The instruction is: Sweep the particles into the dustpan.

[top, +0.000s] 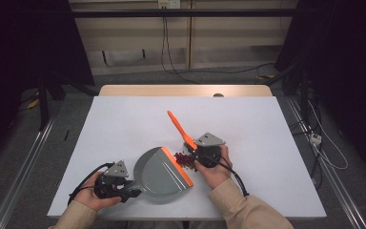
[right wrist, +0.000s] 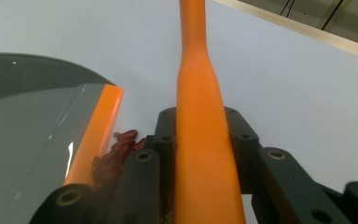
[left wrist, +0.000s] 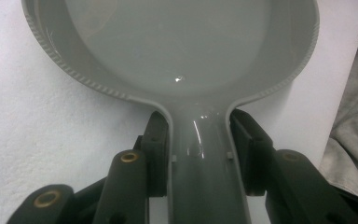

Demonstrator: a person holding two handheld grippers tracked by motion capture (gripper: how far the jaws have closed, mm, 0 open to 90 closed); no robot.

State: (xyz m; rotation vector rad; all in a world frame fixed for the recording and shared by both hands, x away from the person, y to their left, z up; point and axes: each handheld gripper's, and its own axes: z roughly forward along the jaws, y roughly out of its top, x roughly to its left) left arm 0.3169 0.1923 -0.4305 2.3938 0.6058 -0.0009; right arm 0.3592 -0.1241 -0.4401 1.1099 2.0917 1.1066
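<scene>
**Dustpan on my left, brush on my right, red bits between them**

At the left I see my left gripper [top: 132, 192] near the table's front edge, its jaws clamped on the grey dustpan's handle. In the left gripper view the handle [left wrist: 205, 163] runs straight up between the two black pads [left wrist: 157, 149], both pressed against its sides, and widens into the pan just beyond them. The grey dustpan [top: 158, 172] lies flat on the white table [top: 124, 124], its orange lip [top: 177, 166] facing right.

Just past that lip sits a small pile of dark red bits [top: 186, 160], touching or nearly touching the lip's edge; I cannot tell which. In the right gripper view the pile [right wrist: 119, 151] lies between the lip [right wrist: 95, 135] and my jaws, partly hidden behind the near jaw.

Further right, my right gripper [top: 196, 157] is closed tight on the orange brush handle [top: 178, 128], which slants up and away towards the table's far side. In the right gripper view the handle [right wrist: 200, 140] passes between both pads. The brush head is hidden under the gripper and my hand, so I cannot make out its bristles.

Beyond the table, cables [top: 171, 62] trail across the floor.
</scene>
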